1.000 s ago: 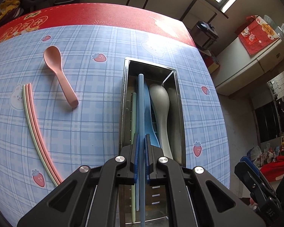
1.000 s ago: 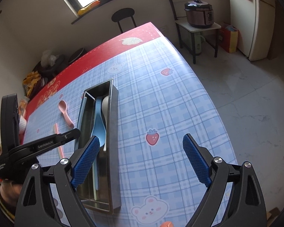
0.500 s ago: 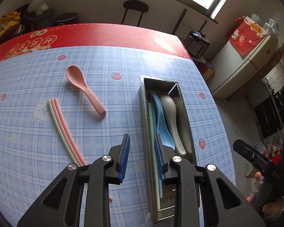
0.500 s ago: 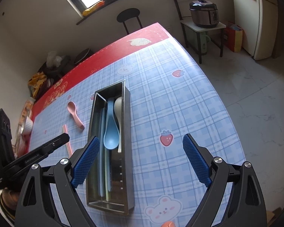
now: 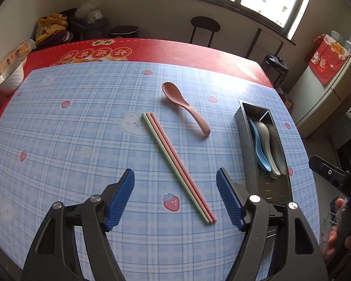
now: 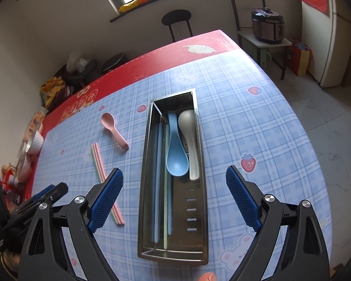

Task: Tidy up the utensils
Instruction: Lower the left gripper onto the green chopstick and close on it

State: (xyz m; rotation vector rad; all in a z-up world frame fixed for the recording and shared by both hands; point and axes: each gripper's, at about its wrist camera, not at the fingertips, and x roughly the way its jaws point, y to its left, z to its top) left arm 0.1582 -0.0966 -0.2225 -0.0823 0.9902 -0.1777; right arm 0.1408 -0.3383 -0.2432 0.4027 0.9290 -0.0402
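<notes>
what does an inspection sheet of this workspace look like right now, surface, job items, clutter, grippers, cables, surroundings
surface: table under a blue plaid cloth with strawberry and bunny prints, red border at the far edge.
job's things: steel tray holds a blue spoon, a grey spoon and blue and green chopsticks. Pink spoon and three loose chopsticks, two pink and one green, lie on the cloth.
clutter: white bowl and snack packets at the table's edge.
grippers: left gripper has just been opening, nothing between its jaws; right gripper open, empty, over the tray.
cables: nothing seen.
surroundings: stool, window, rice cooker, fridge.
</notes>
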